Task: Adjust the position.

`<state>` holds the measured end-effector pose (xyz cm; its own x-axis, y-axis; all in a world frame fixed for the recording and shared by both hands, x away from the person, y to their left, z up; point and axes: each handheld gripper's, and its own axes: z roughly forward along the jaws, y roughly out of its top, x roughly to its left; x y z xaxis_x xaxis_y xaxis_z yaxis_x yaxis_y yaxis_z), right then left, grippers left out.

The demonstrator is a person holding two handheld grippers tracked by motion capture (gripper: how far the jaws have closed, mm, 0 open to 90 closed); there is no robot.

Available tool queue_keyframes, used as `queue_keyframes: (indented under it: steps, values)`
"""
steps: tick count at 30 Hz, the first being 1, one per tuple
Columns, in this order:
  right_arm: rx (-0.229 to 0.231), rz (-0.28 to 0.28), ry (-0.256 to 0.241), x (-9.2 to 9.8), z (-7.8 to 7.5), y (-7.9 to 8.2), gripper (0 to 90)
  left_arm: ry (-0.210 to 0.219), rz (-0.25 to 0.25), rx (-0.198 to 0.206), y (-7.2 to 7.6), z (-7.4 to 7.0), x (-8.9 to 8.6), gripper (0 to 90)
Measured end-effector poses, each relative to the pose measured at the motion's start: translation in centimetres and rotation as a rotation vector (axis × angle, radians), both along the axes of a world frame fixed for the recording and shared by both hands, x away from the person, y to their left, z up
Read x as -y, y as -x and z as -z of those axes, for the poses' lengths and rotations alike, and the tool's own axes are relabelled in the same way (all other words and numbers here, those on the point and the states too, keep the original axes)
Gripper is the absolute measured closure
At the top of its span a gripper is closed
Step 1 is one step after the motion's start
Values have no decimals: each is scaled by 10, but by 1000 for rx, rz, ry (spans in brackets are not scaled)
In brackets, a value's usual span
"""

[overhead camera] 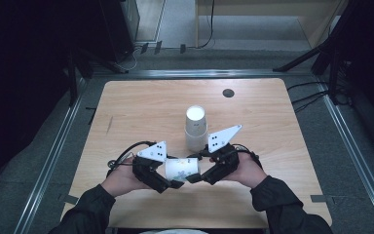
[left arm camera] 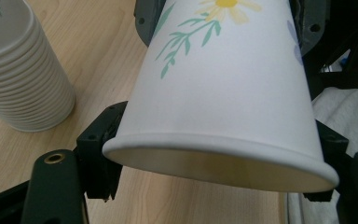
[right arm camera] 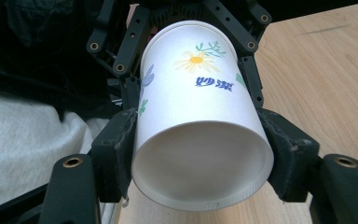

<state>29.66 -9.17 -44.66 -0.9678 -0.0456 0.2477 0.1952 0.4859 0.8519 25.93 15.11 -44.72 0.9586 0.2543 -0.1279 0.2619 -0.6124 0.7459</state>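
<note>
A white paper cup (overhead camera: pixel 181 168) with a flower print lies on its side in the air, just above the near part of the wooden table (overhead camera: pixel 141 107). My left gripper (overhead camera: pixel 171 170) is shut on its open rim end, and my right gripper (overhead camera: pixel 196 167) is shut on its base end. In the left gripper view the cup (left arm camera: pixel 228 93) has its rolled rim toward the camera, clamped between the left gripper (left arm camera: pixel 214 158) jaws. In the right gripper view the cup (right arm camera: pixel 200 116) shows its recessed bottom, clamped in the right gripper (right arm camera: pixel 203 158).
An upside-down stack of paper cups (overhead camera: pixel 195 127) stands mid-table just beyond the grippers, and the stack (left arm camera: pixel 18 79) also sits to the left in the left gripper view. A dark round disc (overhead camera: pixel 228 92) lies near the far edge. White cloth (right arm camera: pixel 23 140) lies by the near edge.
</note>
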Motion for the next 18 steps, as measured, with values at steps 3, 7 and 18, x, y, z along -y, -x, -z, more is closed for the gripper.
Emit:
queue_keyframes:
  steps: [3, 7, 18]
  values:
    - [8, 11, 5, -2, 1, 0, 242, -13, -13, -2, -2, 0, -1, 242]
    - [46, 42, 30, -3, 1, 2, 195, -21, -20, -11, -5, -2, -6, 242]
    - [103, 67, 117, -1, 8, 4, 192, -134, 34, -2, -11, -5, -6, 242]
